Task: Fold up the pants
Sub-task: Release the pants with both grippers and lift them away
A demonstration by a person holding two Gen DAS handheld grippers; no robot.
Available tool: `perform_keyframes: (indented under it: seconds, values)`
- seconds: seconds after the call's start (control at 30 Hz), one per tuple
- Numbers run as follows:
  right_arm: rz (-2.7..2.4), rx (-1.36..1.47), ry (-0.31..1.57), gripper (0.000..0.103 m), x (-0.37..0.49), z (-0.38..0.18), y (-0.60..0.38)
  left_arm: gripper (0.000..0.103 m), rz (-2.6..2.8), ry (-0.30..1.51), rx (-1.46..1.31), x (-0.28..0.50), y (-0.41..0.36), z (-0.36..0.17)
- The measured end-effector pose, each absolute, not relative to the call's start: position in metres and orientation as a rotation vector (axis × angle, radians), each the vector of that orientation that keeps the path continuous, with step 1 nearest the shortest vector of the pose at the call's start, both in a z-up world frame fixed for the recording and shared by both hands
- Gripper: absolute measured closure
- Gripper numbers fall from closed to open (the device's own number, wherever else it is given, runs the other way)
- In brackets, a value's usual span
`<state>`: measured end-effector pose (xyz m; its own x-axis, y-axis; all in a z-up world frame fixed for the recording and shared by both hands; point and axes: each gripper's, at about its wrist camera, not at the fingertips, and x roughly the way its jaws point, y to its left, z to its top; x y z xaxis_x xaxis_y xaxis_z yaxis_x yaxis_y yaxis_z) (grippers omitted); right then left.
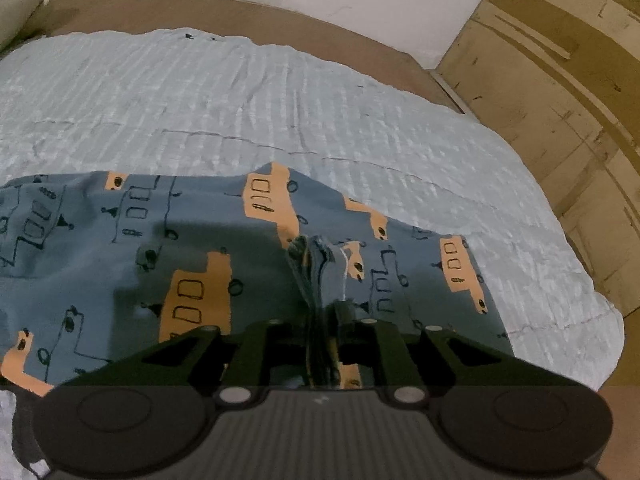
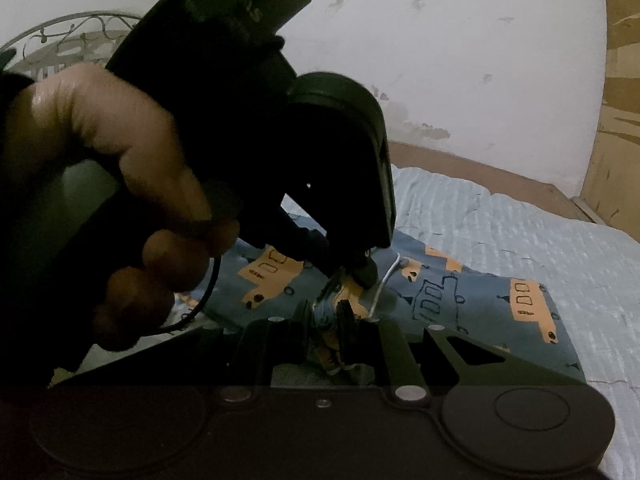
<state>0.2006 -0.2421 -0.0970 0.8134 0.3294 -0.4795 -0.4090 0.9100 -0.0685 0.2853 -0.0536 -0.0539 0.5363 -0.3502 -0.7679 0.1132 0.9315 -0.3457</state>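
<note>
Both your grippers are pinching the pants (image 1: 192,264) (blue, with orange trucks), which lie on the bed (image 1: 240,96). Your left gripper (image 1: 324,312) has its jaws closed on a bunched fold of cloth; your right gripper (image 2: 326,320) grips the same bunch beside a white drawstring (image 2: 386,280).

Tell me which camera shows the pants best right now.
Left wrist: the pants spread wide across the bedspread, pinched in the left gripper. Right wrist shows only part of them, blocked by the left hand; the right gripper pinches a bunch.
</note>
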Motion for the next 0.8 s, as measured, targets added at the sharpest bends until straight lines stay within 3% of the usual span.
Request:
perform_keyframes:
  seconds: [0.1, 0.17, 0.23, 0.43, 0.53, 0.8]
  values:
    - [0.391, -0.175, 0.478, 0.08, 0.2, -0.094, -0.24, 0.056, -0.259, 0.959, -0.274, 0.285, -0.049, -0.051]
    - [0.387, -0.174, 0.477, 0.065, 0.202, -0.096, -0.241, 0.05, -0.242, 0.948, -0.283, 0.281, -0.046, -0.047]
    - [0.38, -0.171, 0.473, 0.039, 0.204, -0.097, -0.244, 0.04, -0.225, 0.935, -0.295, 0.277, -0.042, -0.041]
    - [0.354, -0.15, 0.434, 0.009, 0.184, -0.085, -0.255, 0.011, -0.189, 0.856, -0.285, 0.25, -0.033, -0.013]
    - [0.332, -0.126, 0.408, 0.001, 0.169, -0.075, -0.263, 0.001, -0.156, 0.799, -0.263, 0.228, -0.027, 0.003]
    - [0.223, -0.059, 0.363, 0.001, 0.129, -0.063, -0.29, 0.001, 0.006, 0.707, -0.168, 0.168, -0.02, 0.006]
